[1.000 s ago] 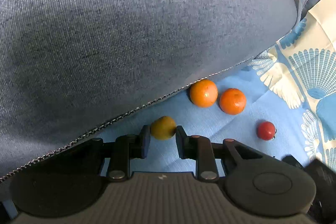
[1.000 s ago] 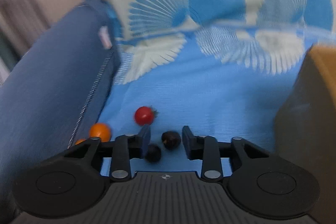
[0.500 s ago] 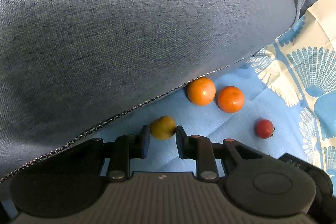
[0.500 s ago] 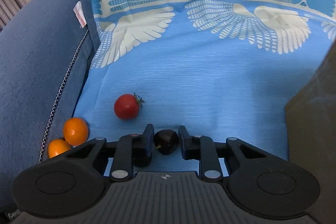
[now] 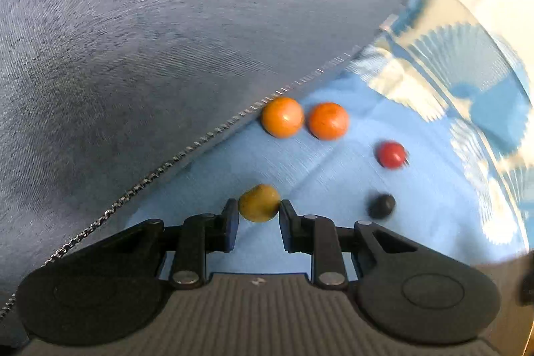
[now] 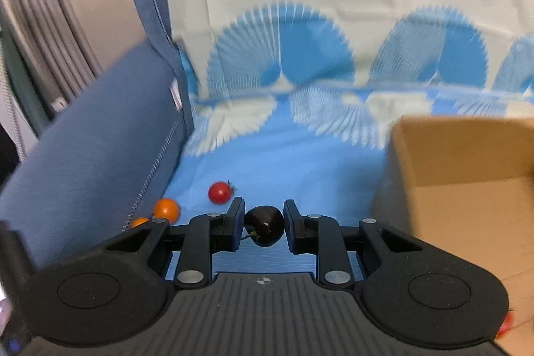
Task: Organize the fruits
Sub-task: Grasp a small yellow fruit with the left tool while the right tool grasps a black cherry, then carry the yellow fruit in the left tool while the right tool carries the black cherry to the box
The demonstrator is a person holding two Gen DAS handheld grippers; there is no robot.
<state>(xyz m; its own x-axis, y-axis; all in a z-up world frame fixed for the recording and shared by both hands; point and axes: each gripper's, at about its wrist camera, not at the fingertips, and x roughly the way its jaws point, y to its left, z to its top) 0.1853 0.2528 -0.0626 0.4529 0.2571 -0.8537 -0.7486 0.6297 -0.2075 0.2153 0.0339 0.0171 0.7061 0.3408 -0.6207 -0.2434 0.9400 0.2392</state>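
We are gripping a yellow fruit (image 5: 259, 202) between the fingers of our left gripper (image 5: 258, 214), and our right gripper (image 6: 263, 219) is clamping a dark cherry (image 6: 264, 225), both held over the blue cloth (image 5: 300, 182). Beyond the left fingers two oranges (image 5: 282, 116) are lying side by side against the cloth's edge by the denim cushion (image 5: 167, 39), with a red tomato (image 5: 390, 154) and a dark berry (image 5: 381, 206) further out on the cloth. To the right of our right gripper a cardboard box (image 6: 467, 182) is standing near the cloth's patterned end.
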